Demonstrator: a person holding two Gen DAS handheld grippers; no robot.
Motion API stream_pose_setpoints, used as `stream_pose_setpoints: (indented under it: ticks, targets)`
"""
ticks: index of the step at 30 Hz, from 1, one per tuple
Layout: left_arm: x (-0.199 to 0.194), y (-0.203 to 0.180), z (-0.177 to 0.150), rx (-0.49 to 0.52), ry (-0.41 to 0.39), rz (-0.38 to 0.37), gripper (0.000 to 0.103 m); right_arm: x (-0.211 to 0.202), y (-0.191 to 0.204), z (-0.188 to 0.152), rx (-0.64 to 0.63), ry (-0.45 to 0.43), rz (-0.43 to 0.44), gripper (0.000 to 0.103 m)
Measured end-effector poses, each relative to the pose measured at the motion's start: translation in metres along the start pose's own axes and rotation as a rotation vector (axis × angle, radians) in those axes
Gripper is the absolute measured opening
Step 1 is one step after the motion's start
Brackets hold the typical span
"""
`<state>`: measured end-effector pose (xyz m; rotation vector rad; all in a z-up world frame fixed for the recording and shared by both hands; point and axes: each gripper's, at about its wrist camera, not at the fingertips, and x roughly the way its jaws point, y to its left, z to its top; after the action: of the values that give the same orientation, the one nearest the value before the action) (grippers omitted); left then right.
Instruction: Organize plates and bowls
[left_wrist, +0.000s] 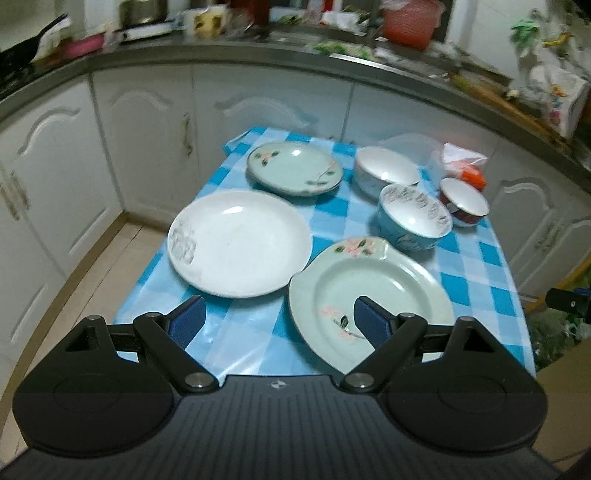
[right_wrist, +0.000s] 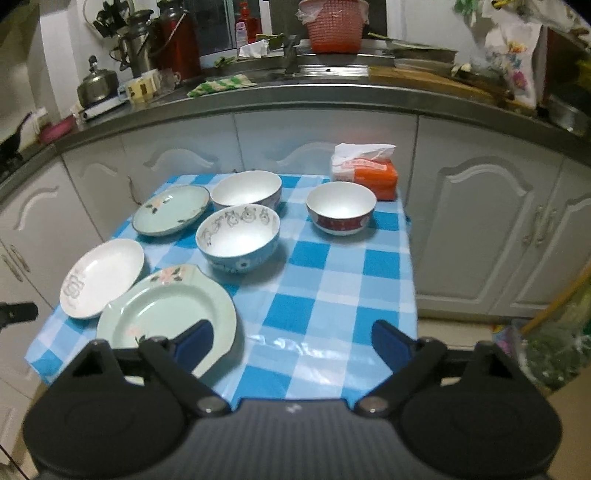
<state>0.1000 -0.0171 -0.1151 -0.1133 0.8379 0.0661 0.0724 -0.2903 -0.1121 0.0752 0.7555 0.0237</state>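
My left tongs are spread wide and hold nothing, hovering over the near edge of a small desk covered in a blue-and-white checked cloth. My right tongs are spread wide and empty too, over the same near edge, further to the right.

Nearest to me lies a pale green plate with pink flowers. In the left wrist view the right-hand finger overlaps its near rim; in the right wrist view the left-hand finger overlaps it. I cannot tell whether either finger touches it.

Just left of that plate, and slightly further off, sits a white plate with a grey pattern at its left edge. Their rims look close or touching.

Behind the green plate stands a blue bowl with drawings inside its rim. To its right, apart from it, stands a red-banded bowl with a white inside.

Further back, a smaller green plate lies at the far left, with a large white bowl just beside it.

At the far right corner rests an orange-and-white tissue pack. Beyond the desk run white cabinet doors under a cluttered kitchen counter.
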Motion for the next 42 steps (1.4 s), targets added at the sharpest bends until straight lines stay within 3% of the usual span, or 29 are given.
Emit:
stream_pose_setpoints:
  ticks: [5,10,18,22,29,33,35,37,42]
  targets:
    - [0.017,-0.008,-0.009,-0.057,0.034,0.026,0.103,0.029,-0.018,0.009,0.019,0.042,0.075,0.093]
    - [0.045,-0.009,-0.019,-0.092,0.09,0.001,0.095,0.066,-0.021,0.011,0.036,0.105,0.162,0.093]
    - [0.1,0.001,-0.023,-0.152,0.109,-0.006,0.091,0.123,-0.009,0.007,0.08,0.181,0.264,0.077]
    - [0.12,0.009,-0.02,-0.19,0.126,-0.021,0.079,0.146,-0.003,0.007,0.082,0.213,0.303,0.075]
    - [0.141,0.005,-0.016,-0.173,0.128,-0.062,0.073,0.178,-0.005,0.006,0.153,0.275,0.355,0.043]
    - [0.147,0.005,-0.013,-0.181,0.127,-0.089,0.062,0.182,-0.001,0.003,0.139,0.294,0.389,0.031]
    - [0.149,0.004,-0.012,-0.181,0.123,-0.105,0.059,0.183,0.003,0.003,0.133,0.294,0.411,0.027]
    - [0.15,0.003,-0.011,-0.174,0.128,-0.132,0.046,0.184,0.007,0.002,0.12,0.298,0.409,0.026]
    - [0.149,-0.002,-0.013,-0.161,0.122,-0.144,0.044,0.187,0.008,0.0,0.111,0.291,0.405,0.021]
